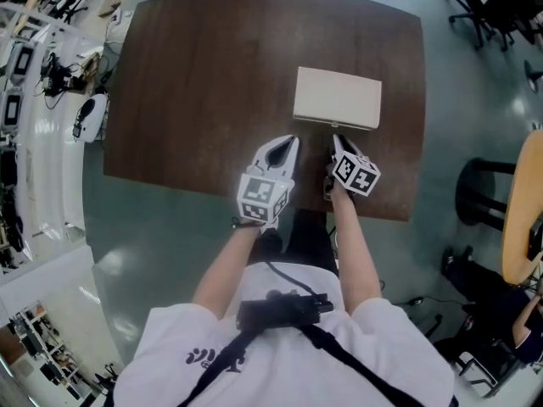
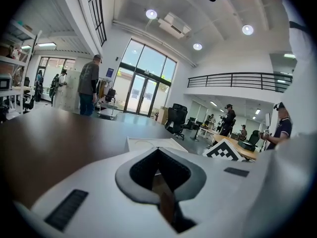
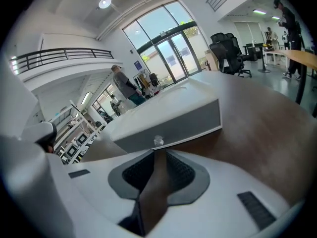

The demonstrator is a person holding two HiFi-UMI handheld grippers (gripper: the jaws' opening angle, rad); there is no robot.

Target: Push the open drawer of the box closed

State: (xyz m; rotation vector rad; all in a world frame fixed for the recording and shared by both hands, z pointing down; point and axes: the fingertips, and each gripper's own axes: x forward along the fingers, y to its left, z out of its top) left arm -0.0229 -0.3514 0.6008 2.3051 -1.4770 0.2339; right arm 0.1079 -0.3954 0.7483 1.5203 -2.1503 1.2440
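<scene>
Pale rectangular box [image 1: 337, 97] sitting on dark wood-grain surface [image 1: 212, 83], nothing blocking it. Right tool [image 1: 337, 141], jaws pinched together, pointing at box's small clear knob [image 3: 158, 141]. Left tool [image 1: 293, 140], likewise closed, hovering near box's front-left corner.

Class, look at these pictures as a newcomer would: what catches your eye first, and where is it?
A pale box stands alone on the dark brown table, right of the middle. The right gripper points at the box's front, close to its small clear knob. The left gripper lies just to its left; both have their jaws together and hold nothing.
</scene>
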